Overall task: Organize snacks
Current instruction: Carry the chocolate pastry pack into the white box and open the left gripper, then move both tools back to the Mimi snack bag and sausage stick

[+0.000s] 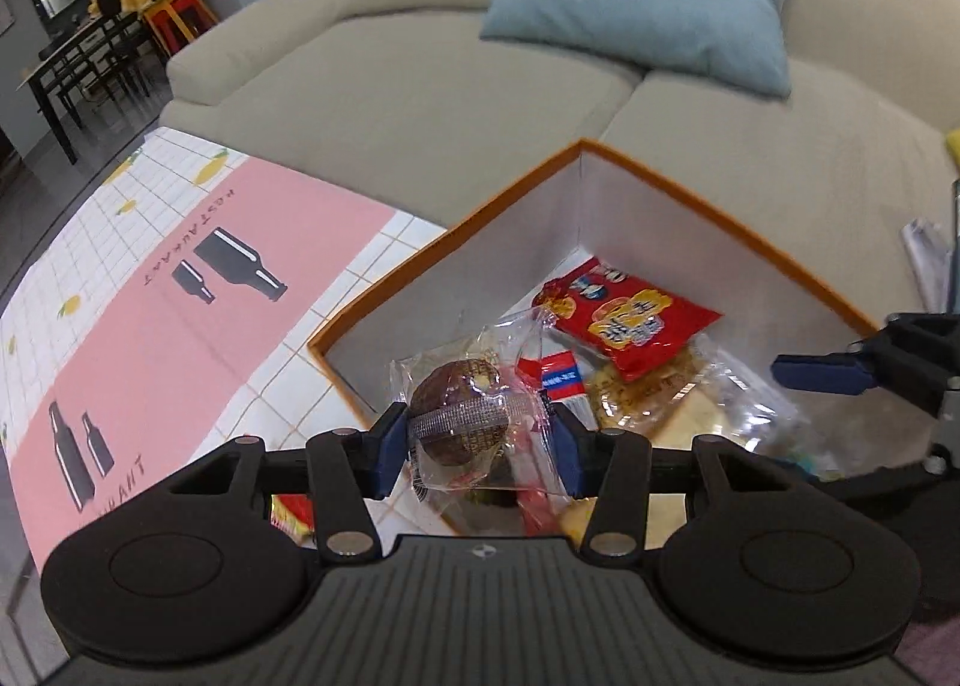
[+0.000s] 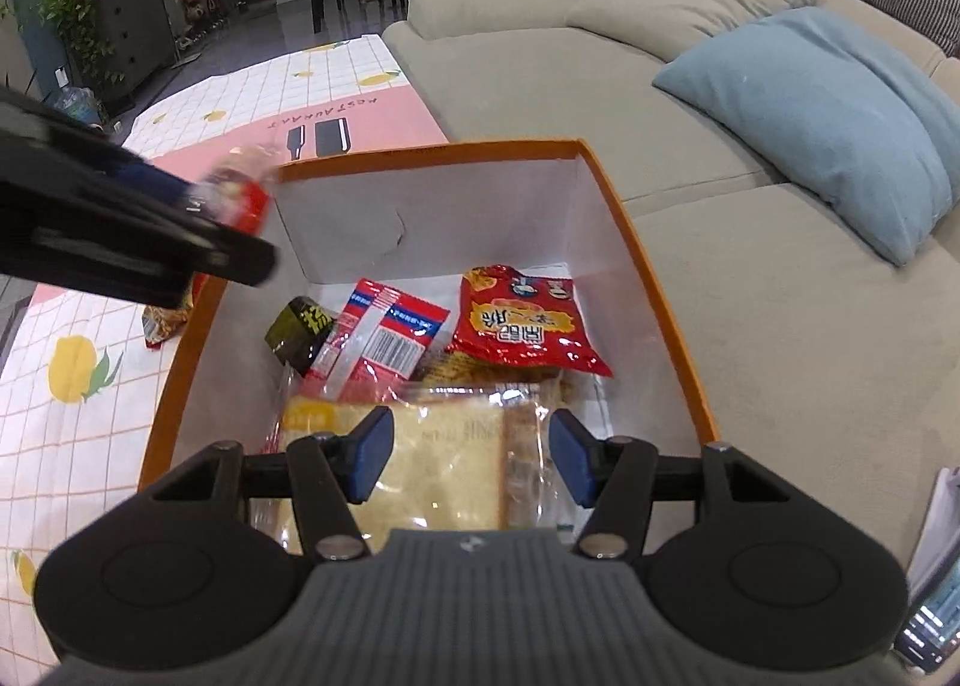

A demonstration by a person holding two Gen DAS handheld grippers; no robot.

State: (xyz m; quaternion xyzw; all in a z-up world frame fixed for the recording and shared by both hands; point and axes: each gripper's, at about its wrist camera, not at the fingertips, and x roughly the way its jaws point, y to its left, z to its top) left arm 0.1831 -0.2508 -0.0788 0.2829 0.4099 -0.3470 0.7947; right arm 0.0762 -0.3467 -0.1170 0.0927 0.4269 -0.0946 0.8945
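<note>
Both grippers over patterned tablecloth (image 1: 180, 290), beige sofa (image 1: 372, 104) behind: left gripper (image 1: 480, 440) clamps wrapped cake (image 1: 462, 422), right gripper (image 2: 471, 458) apparently empty.

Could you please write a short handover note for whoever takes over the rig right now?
Left gripper: shut on a wrapped brown cake, held over the orange box's near corner.
Right gripper: open, nothing gripped, over the bagged bread in the box.
Done: red snack bag, red-and-white packet, dark packet and bread are boxed.
Left: drop the cake in; one snack remains on the tablecloth.
</note>
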